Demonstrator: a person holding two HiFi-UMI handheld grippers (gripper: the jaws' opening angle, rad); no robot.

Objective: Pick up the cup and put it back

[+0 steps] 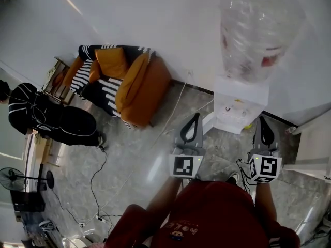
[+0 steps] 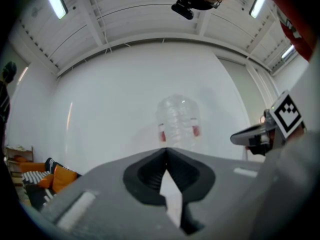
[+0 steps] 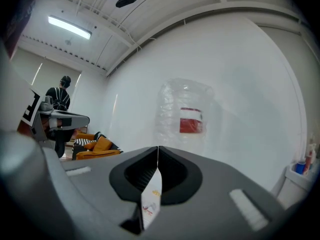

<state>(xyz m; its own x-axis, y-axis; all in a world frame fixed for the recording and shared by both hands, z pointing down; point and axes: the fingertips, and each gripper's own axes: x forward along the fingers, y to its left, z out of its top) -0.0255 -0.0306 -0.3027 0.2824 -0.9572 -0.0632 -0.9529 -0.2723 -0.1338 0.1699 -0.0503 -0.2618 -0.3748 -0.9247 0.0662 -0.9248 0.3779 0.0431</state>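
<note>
Grey marbled floor and a plain white wall fill my head view. At the far left a person in black sits beside a standing fan, with loose cables trailing across the floor. Next comes an orange armchair with striped cushions, set against the wall. Right of it I see my left gripper held out level. Its fingers meet at the tips with nothing pinched between them; the white sliver lower down is only background showing through. Its own view looks straight at the clear bottle, which stands upright on the white water dispenser and rises just above the fingertips there. From the head camera the dispenser stands between my two grippers and a little beyond them. The right gripper is just right of the dispenser, also level. Its fingers are pressed fully together and hold nothing, with the bottle ahead and slightly right of the tips in that view. As for the cup, I cannot tell where it is. No view shows it, so I cannot tell which way it points, how its long axis lies, or how it sits relative to either pair of fingers.
</note>
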